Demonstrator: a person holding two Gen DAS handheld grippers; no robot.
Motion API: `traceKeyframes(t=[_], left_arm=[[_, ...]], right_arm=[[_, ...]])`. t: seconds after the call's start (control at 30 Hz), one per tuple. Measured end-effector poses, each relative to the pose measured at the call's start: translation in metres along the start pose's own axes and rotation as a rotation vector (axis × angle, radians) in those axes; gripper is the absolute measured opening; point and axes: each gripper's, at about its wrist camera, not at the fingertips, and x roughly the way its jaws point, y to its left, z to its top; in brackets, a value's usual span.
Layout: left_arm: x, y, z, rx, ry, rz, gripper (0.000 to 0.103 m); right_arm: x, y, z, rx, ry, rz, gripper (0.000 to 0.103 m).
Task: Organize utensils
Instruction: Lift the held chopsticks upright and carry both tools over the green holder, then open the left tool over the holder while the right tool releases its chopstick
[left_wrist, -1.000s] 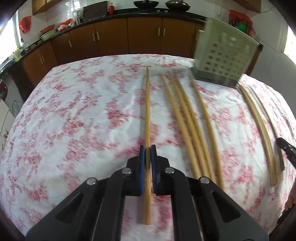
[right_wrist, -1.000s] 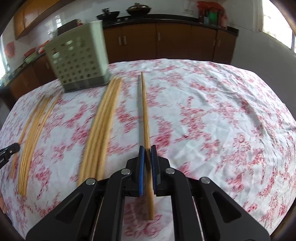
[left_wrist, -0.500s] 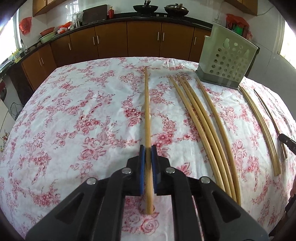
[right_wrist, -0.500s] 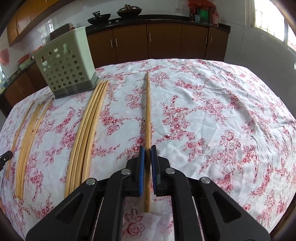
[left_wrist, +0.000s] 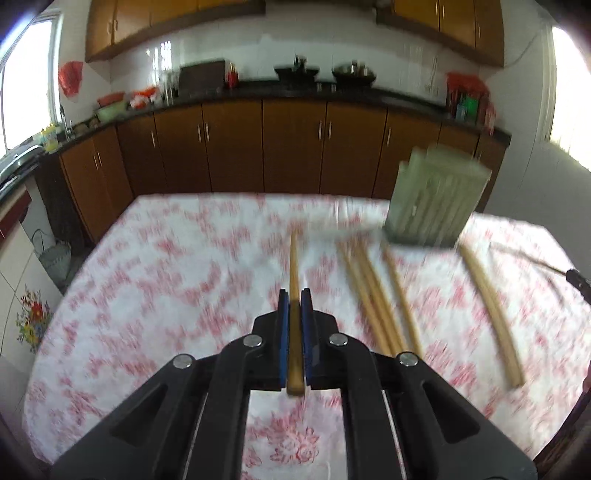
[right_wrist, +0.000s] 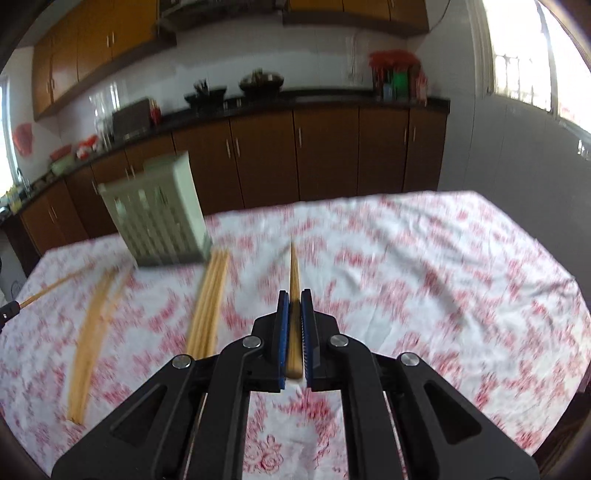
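In the left wrist view we find the pale green perforated plastic utensil holder (left_wrist: 436, 201) and the loose bamboo chopsticks (left_wrist: 376, 295) on the red-flowered white tablecloth (left_wrist: 147, 295) smeared by blur, while our left gripper (left_wrist: 294, 299) is clamped on a long bamboo chopstick (left_wrist: 294, 266) pointing straight ahead above the cloth. In the right wrist view the same blur hides the holder's holes, and our right gripper (right_wrist: 294, 299) pinches another bamboo chopstick (right_wrist: 294, 273), long axis forward, its near end cut off between the blue pads (right_wrist: 282, 325).

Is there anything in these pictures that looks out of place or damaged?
Nothing looks damaged or spilled. Each gripper, left and right, clamps one chopstick. The rest lie loose in bundles on the floral cloth beside the green holder, not yet in it. The frames are blurred.
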Motion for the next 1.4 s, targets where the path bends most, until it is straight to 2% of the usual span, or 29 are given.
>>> traceKeyframes(t=[0.13,0.2,0.47,0.57,0.63,0.77,0.9,0.97,1.03,1.17,1.4], left_arm=[[-0.025,0.002,0.033,-0.025,-0.105,-0.008,0.008],[-0.031,0.003,0.045,-0.025,-0.132,-0.002,0.008],[-0.029,0.006,0.074,-0.035,-0.149,0.007,0.008],[-0.041,0.003,0.098,-0.043,-0.202,-0.016,0.008],[-0.054,-0.006,0.117,-0.04,-0.261,-0.039,0.008],[-0.078,-0.026,0.153,-0.045,-0.367,-0.116,0.008],[-0.088,-0.052,0.179,-0.058,-0.445,-0.201,0.008],[-0.084,-0.069,0.185,-0.048,-0.467,-0.232,0.008],[-0.072,-0.085,0.187,-0.038,-0.454,-0.263,0.008],[-0.039,-0.107,0.182,-0.016,-0.395,-0.28,0.008],[0.016,-0.126,0.166,0.007,-0.306,-0.276,0.008]], right_arm=[[-0.023,0.002,0.025,0.01,-0.103,0.02,0.008],[-0.031,0.005,0.035,0.007,-0.14,0.027,0.008],[-0.026,0.014,0.067,0.002,-0.183,0.05,0.007],[-0.037,0.018,0.086,0.002,-0.245,0.067,0.007],[-0.054,0.024,0.111,0.012,-0.33,0.097,0.007],[-0.081,0.038,0.148,0.041,-0.469,0.174,0.007],[-0.086,0.057,0.165,0.047,-0.549,0.238,0.007],[-0.077,0.065,0.166,0.035,-0.557,0.25,0.007],[-0.059,0.074,0.163,0.016,-0.542,0.257,0.007],[-0.023,0.078,0.15,0.006,-0.461,0.257,0.007],[0.001,0.079,0.133,0.009,-0.353,0.268,0.008]])
